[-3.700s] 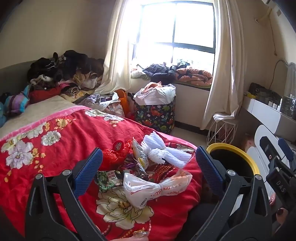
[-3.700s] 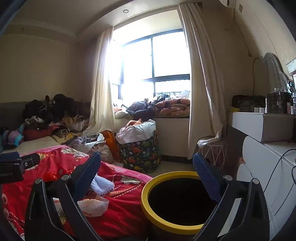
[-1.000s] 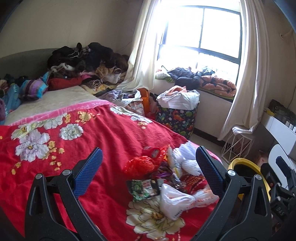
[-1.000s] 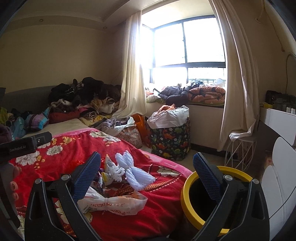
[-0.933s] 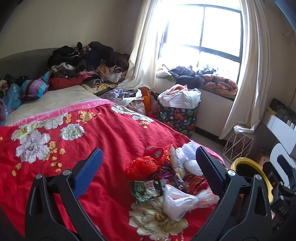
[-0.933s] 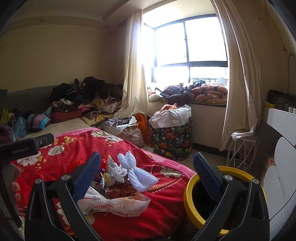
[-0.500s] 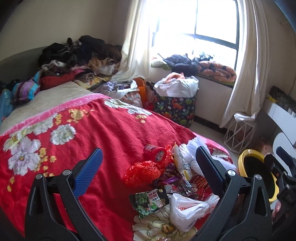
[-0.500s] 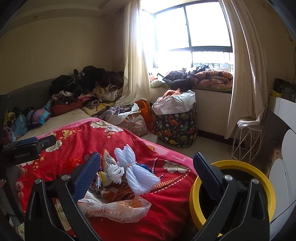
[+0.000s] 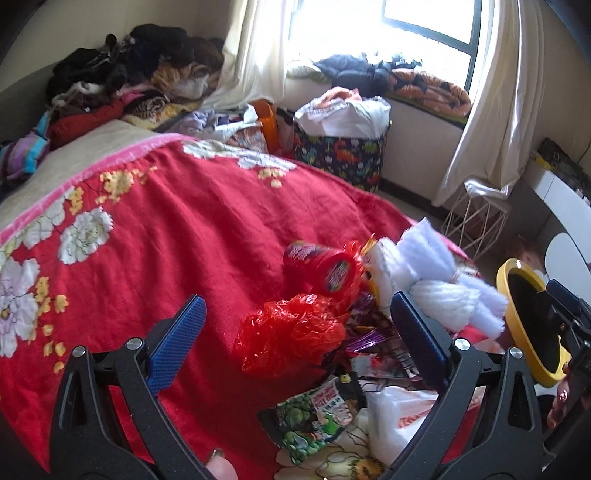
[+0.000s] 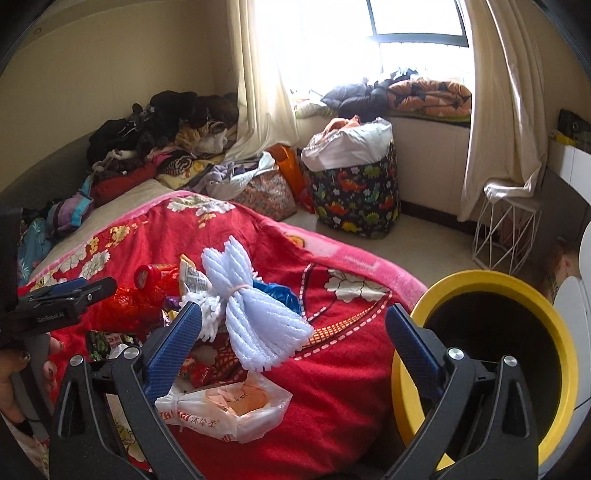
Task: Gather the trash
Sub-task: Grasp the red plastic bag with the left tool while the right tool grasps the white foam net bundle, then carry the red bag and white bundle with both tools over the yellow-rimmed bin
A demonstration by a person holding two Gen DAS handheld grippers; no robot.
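Red floral blanket (image 9: 177, 229) is covering the bed; curtained window (image 10: 413, 22) sitting at 12 o'clock. Trash is lying piled near the bed corner: crumpled red plastic bag (image 9: 291, 334), red snack can (image 9: 325, 267), white yarn bundle (image 10: 255, 314). Yellow-rimmed bin (image 10: 491, 354) standing at 3 o'clock of the pile. Left gripper (image 9: 295, 339) is hovering spread around the red bag; right gripper (image 10: 291, 338) spread, empty.

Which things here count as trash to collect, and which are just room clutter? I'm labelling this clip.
For the job: red plastic bag, snack packet, white plastic bag, yellow-rimmed bin.

Lying about: clothes pile, dinosaur-print hamper, wire stool.
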